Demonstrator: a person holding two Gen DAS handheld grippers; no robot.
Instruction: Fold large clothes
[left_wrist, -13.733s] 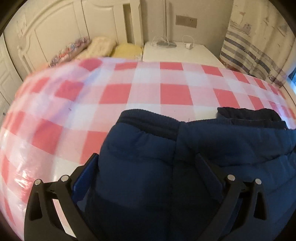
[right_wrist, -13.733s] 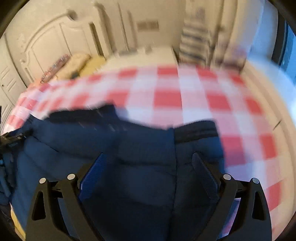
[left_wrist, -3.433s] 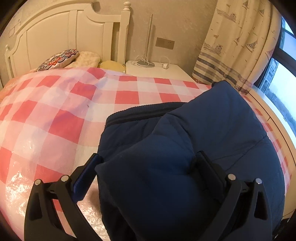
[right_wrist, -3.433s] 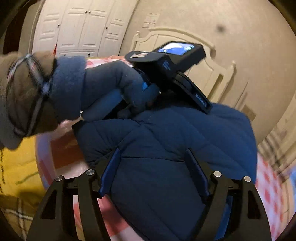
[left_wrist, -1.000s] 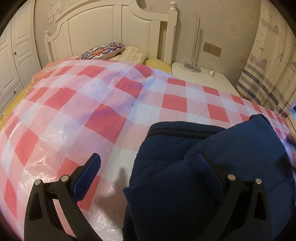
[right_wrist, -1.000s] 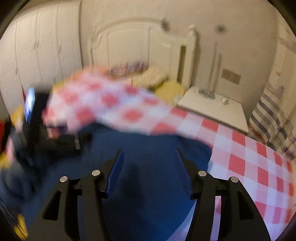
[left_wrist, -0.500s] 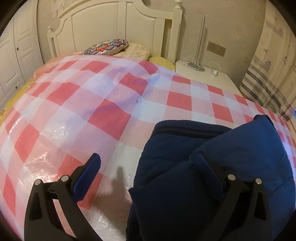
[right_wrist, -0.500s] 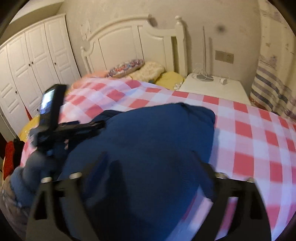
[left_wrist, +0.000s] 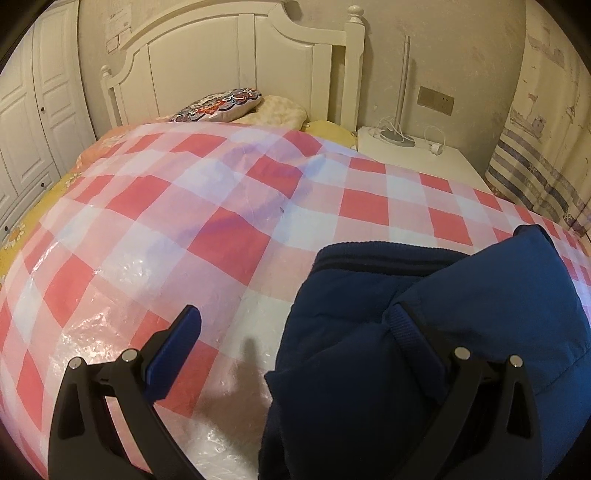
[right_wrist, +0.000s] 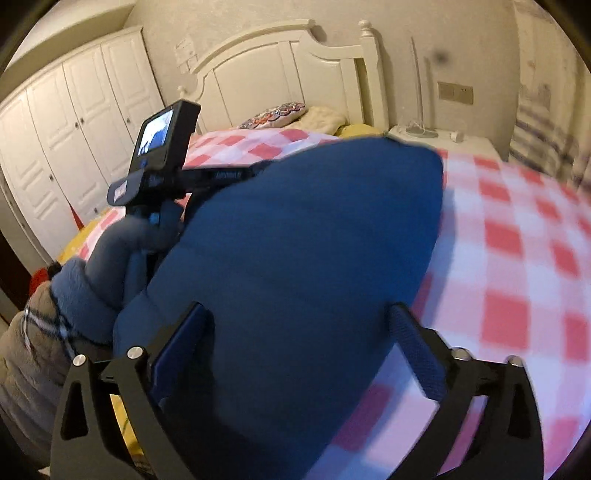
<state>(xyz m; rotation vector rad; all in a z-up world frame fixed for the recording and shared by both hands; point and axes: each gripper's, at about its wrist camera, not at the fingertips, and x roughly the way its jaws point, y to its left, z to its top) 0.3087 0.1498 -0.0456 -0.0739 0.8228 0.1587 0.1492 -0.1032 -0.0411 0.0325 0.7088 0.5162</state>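
A dark blue padded garment (left_wrist: 424, 332) lies folded into a thick bundle on the red and white checked bed cover (left_wrist: 192, 229). My left gripper (left_wrist: 295, 328) is open at the bundle's left edge, its right finger on the fabric and its left finger over bare cover. My right gripper (right_wrist: 299, 325) is open, fingers wide apart just above the bundle (right_wrist: 303, 251), holding nothing. The left gripper's body with its lit screen (right_wrist: 162, 147) and the gloved hand (right_wrist: 110, 266) show at the bundle's left side in the right wrist view.
A white headboard (left_wrist: 236, 59) and pillows (left_wrist: 221, 105) are at the far end. A white nightstand (left_wrist: 417, 147) with a lamp pole and cables stands at the back right, by a curtain (left_wrist: 546, 155). White wardrobes (right_wrist: 74, 140) line the left wall.
My right gripper has swung back from over the left hand, opened wide and dropped close over the bundle. My left gripper slid left off the garment to its edge. The garment stays folded.
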